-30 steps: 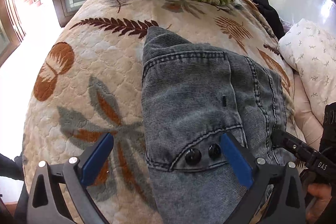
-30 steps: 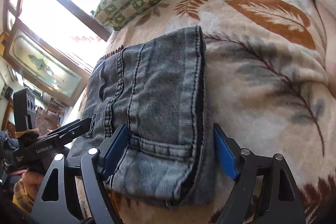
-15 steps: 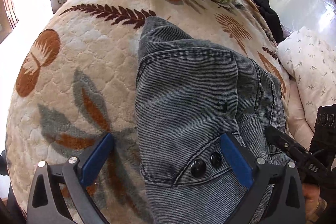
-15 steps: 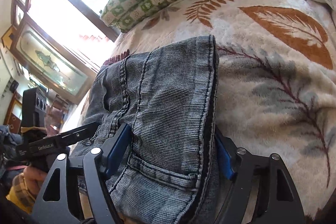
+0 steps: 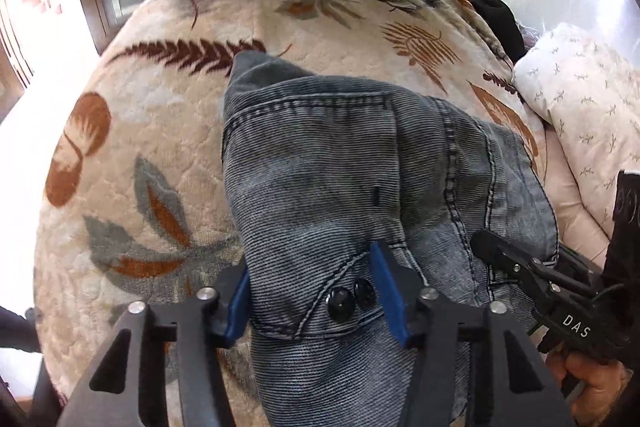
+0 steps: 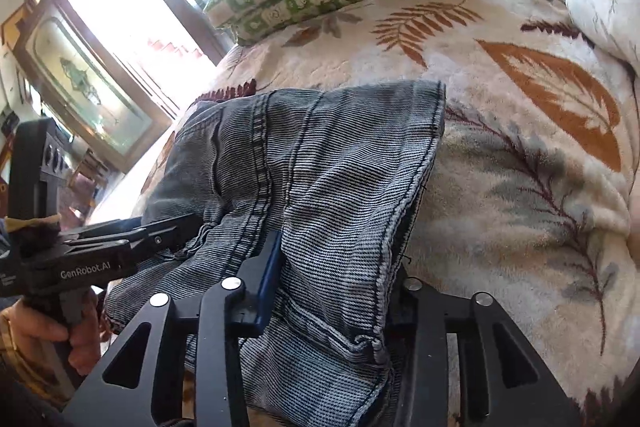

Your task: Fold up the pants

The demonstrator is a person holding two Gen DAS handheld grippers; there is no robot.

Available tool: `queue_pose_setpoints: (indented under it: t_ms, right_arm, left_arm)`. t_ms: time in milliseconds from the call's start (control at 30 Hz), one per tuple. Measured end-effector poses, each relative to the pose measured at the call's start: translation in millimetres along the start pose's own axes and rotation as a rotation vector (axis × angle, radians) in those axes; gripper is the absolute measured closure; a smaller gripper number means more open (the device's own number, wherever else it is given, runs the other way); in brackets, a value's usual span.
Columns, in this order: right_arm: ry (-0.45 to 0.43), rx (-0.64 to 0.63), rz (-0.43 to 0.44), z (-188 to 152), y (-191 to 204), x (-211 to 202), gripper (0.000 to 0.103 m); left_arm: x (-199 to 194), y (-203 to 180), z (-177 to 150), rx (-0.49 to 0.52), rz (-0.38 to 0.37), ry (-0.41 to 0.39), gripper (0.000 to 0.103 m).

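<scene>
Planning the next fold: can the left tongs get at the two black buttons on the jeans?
Probably yes: the buttons sit exposed between the left tongs, which have just been closing on the jeans.

Both grippers point steeply downward, side by side. The left gripper (image 5: 314, 291) has just been closing its jaws, and denim is bunched between its blue pads. The right gripper (image 6: 336, 291) has been closing too, with cloth between its jaws, its right pad hidden.
</scene>
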State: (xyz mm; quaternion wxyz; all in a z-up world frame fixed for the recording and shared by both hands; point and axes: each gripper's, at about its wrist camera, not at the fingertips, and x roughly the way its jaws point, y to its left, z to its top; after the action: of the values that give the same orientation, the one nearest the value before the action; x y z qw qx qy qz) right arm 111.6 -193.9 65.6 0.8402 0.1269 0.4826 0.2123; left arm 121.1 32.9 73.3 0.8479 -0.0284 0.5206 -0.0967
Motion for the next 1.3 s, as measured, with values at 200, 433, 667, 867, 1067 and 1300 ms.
queue_pose_setpoints:
  t_ms: [200, 433, 667, 867, 1067, 1300]
  right_arm:
    - [-0.022, -0.013, 0.008, 4, 9, -10, 0.072]
    - [-0.053, -0.009, 0.023, 10, 18, -23, 0.072]
    - [-0.089, -0.027, 0.018, 30, 24, -33, 0.072]
    - [-0.107, -0.072, 0.006, 66, 27, -27, 0.072]
    - [-0.118, -0.091, 0.004, 105, 28, -10, 0.072]
    - [-0.080, -0.076, -0.010, 136, 10, 33, 0.071]
  left_arm:
    - [-13, -4, 2, 0.007, -0.003, -0.018, 0.060]
    - [-27, -6, 4, 0.010, -0.017, -0.043, 0.062]
    - [-38, -7, 27, 0.016, -0.035, -0.080, 0.062]
    - [-38, -3, 58, 0.005, -0.041, -0.102, 0.062]
    - [-27, 4, 98, -0.012, -0.039, -0.113, 0.062]
    - [16, 20, 126, -0.059, -0.059, -0.069, 0.061]
